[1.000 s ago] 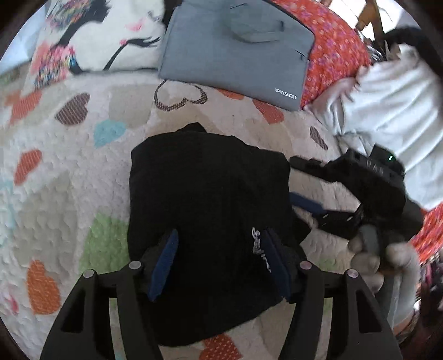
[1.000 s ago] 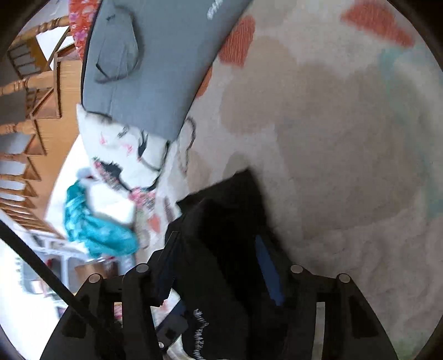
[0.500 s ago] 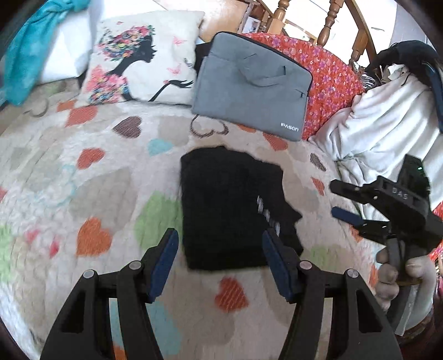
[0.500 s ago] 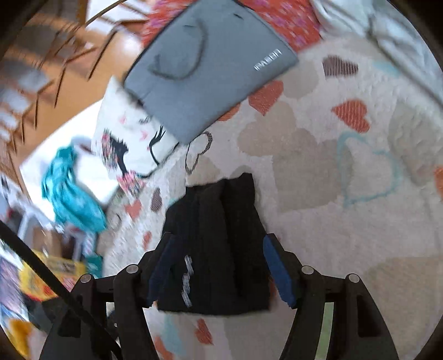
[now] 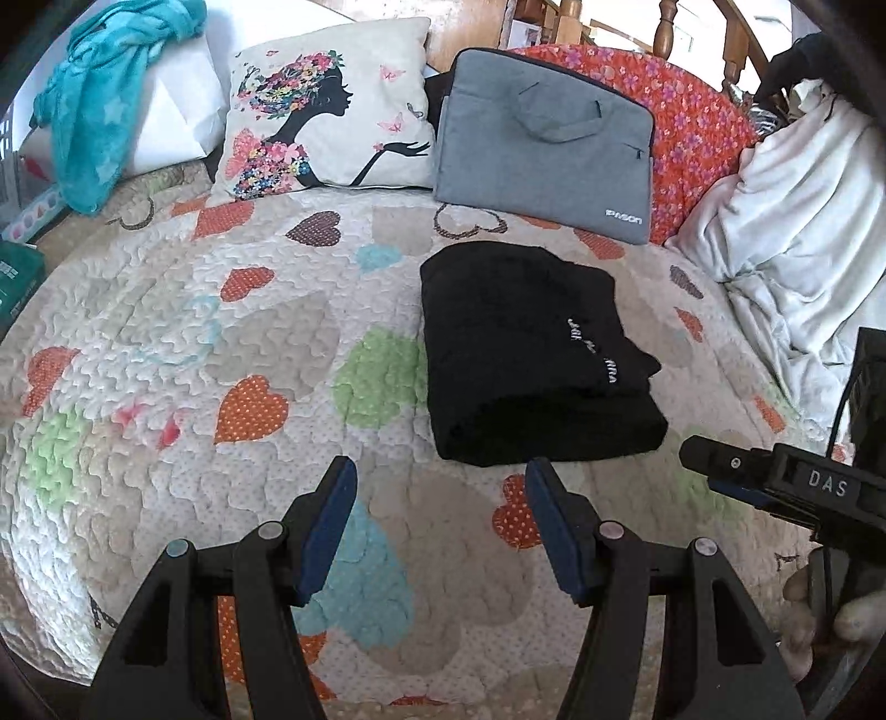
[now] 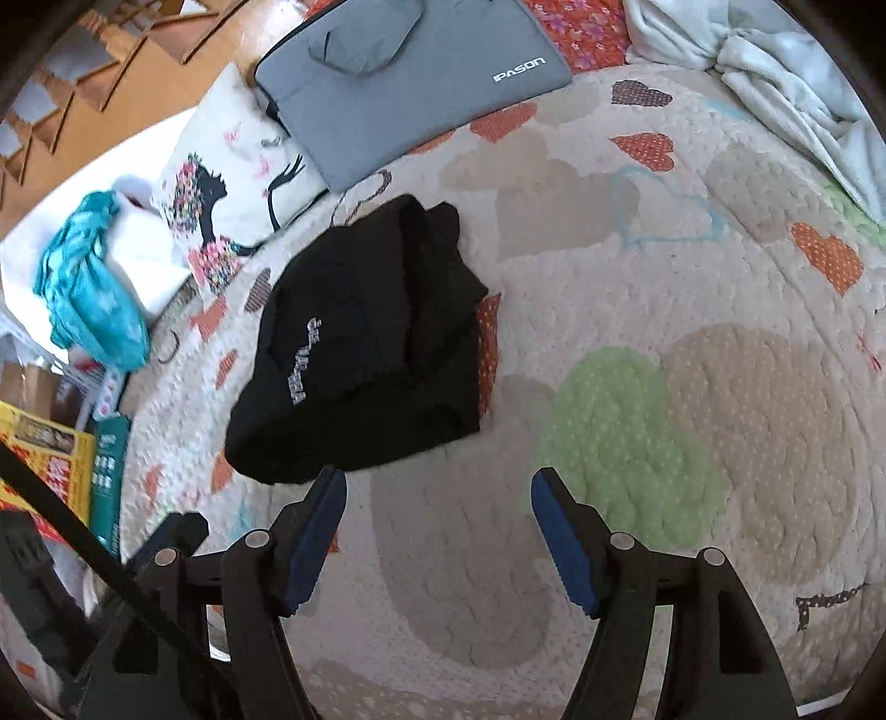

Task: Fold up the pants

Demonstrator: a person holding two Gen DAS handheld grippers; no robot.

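Pants (image 5: 526,360), black with a strip of white lettering, lie folded into a compact block on the heart-patterned quilt (image 5: 221,332), just in front of the grey laptop sleeve (image 5: 542,138).

In the left wrist view the left gripper (image 5: 440,520) hovers over bare quilt, short of the bundle's near edge, its jaws parted about halfway and holding nothing. A second ago those same blue pads stood over the black cloth; now the whole bundle sits clear ahead of them, so this hand has backed off. The right gripper (image 5: 736,476) shows at the right edge with part of the person's hand (image 5: 819,615) below it, also away from the fabric. A butterfly-girl cushion (image 5: 326,111) and a teal towel (image 5: 105,94) lie at the head of the bed, and a pale rumpled blanket (image 5: 803,194) to the right.

In the right wrist view the right gripper (image 6: 437,526) is empty too. Its jaws have just been opening, and nothing is between them, the left pad only near the bundle's lower edge. A second ago they straddled the cloth.

With both tools released and drawn back, the fold looks finished, though the edges are a little uneven.

Only the right view shows the bundle's stepped layers along its far side and the yellow and green boxes (image 6: 61,459) beside the bed; only the left view shows the wooden bedposts (image 5: 664,27).
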